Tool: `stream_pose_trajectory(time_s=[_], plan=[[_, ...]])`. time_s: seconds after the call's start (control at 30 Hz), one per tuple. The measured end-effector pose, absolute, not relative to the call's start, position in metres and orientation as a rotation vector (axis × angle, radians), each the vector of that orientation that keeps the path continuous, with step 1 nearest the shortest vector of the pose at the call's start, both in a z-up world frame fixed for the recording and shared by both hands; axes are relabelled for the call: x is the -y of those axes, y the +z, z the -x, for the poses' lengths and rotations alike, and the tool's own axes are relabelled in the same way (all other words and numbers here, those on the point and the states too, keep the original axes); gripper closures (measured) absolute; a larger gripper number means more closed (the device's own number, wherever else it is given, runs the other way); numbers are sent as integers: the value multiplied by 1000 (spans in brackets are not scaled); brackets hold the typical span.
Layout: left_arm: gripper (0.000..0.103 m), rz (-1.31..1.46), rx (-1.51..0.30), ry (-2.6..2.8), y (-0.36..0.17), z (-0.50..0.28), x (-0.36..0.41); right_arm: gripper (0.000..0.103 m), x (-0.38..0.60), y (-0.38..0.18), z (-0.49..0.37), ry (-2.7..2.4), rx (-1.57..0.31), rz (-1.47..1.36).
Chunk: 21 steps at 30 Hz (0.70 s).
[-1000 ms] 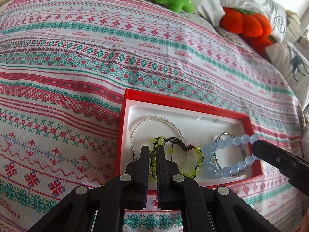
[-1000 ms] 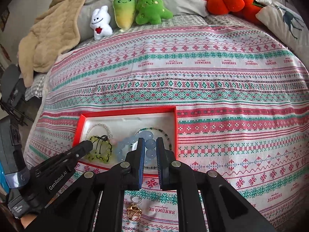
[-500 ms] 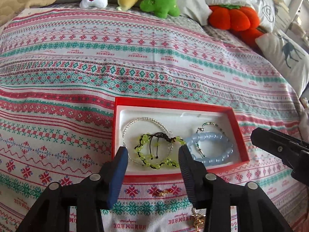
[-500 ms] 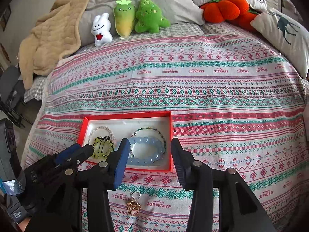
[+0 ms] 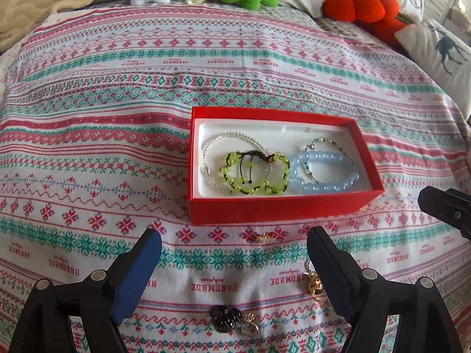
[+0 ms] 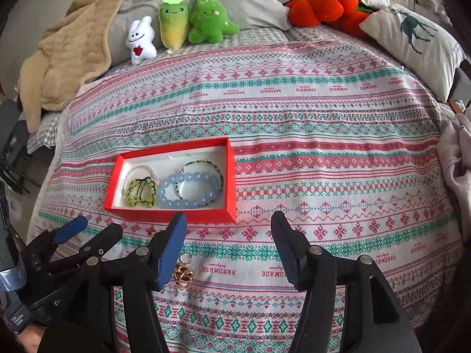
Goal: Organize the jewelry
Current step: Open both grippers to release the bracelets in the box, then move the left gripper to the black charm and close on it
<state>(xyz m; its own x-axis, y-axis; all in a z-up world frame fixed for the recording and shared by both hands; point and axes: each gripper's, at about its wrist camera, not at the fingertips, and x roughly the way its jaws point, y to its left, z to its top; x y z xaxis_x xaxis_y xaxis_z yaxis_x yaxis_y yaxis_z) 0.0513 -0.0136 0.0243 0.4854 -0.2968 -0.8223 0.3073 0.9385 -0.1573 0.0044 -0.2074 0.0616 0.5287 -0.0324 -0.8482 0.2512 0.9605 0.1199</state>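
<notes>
A red box point(image 5: 279, 209) point(image 6: 173, 216) with a white lining lies on the patterned bedspread. In it lie a clear bead bracelet point(image 5: 212, 144), a green bead bracelet point(image 5: 256, 173), a pale blue bead bracelet point(image 5: 323, 173) point(image 6: 188, 189) and a thin dark-green one point(image 5: 326, 141). My left gripper point(image 5: 234, 236) is open and empty, just in front of the box. My right gripper point(image 6: 228, 220) is open and empty, at the box's near right corner. On the cloth lie a small gold and red piece point(image 5: 265, 236), a gold charm point(image 5: 313, 285) point(image 6: 183, 275) and a black charm point(image 5: 225, 317).
Plush toys point(image 6: 176, 26) stand at the bed's head, with an orange pumpkin cushion point(image 6: 318, 6) and a deer pillow point(image 6: 412, 41) to the right. A beige blanket point(image 6: 64, 58) lies at the left. The left gripper shows low left in the right wrist view point(image 6: 88, 232).
Both grippers have opened from shut and pulled back from the box. The green and blue bracelets now lie loose in the box.
</notes>
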Motion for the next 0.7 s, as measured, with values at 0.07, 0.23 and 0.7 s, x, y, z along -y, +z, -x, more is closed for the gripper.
stream_pose_trajectory(time_s=[0.07, 0.23, 0.7], plan=[[15, -18, -1014, -354, 23, -46, 11, 37, 209, 60, 1, -186, -1016, -238], [11, -70, -1034, -321, 21, -35, 8, 36, 211, 57, 11, -206, -1055, -244], [10, -26, -1175, -286, 1, -28, -8, 34, 205, 38, 30, -193, -1152, -214]])
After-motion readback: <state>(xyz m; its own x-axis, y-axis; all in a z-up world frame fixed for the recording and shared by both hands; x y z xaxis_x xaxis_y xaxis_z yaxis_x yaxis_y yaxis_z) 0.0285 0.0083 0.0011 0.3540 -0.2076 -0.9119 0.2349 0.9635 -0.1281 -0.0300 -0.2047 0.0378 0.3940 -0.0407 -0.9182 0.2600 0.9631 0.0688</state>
